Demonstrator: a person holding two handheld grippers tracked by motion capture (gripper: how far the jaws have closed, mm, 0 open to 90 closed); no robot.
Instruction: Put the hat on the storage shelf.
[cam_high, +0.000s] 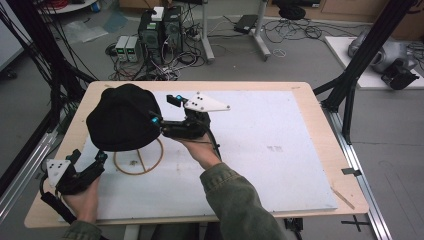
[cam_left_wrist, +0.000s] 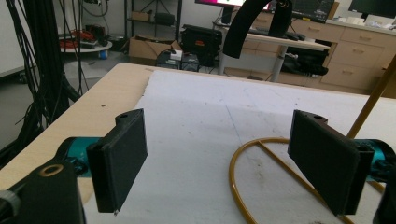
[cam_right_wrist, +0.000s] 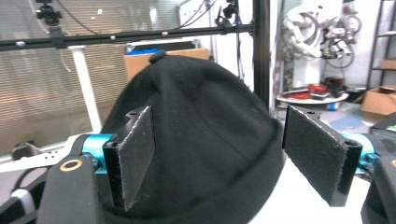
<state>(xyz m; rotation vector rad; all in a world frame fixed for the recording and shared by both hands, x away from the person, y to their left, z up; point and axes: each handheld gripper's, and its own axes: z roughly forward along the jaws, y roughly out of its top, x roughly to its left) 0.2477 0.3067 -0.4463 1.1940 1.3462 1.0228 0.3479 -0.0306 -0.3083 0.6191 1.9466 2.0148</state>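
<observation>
The black beanie (cam_high: 124, 118) is seated on a yellow wire stand (cam_high: 139, 159) near the table's (cam_high: 300, 150) left edge. The right gripper (cam_high: 156, 120) is positioned at the beanie's side, jaws released. The left gripper (cam_high: 90, 156) is held near the front-left corner, jaws parted and empty.

Robotics lab, by the look: black frame rig (cam_high: 358, 60) round the table (cam_high: 310, 130), PC towers (cam_high: 160, 27) and cables on the floor, robot parts (cam_right_wrist: 322, 32) on shelving, monitors (cam_left_wrist: 308, 7) at back.

- My left gripper (cam_high: 102, 156) sits low at my near left, jaws spread wide with nothing between.
- My right gripper (cam_high: 165, 111) reaches forward, jaws apart, pads pressing nothing.
</observation>
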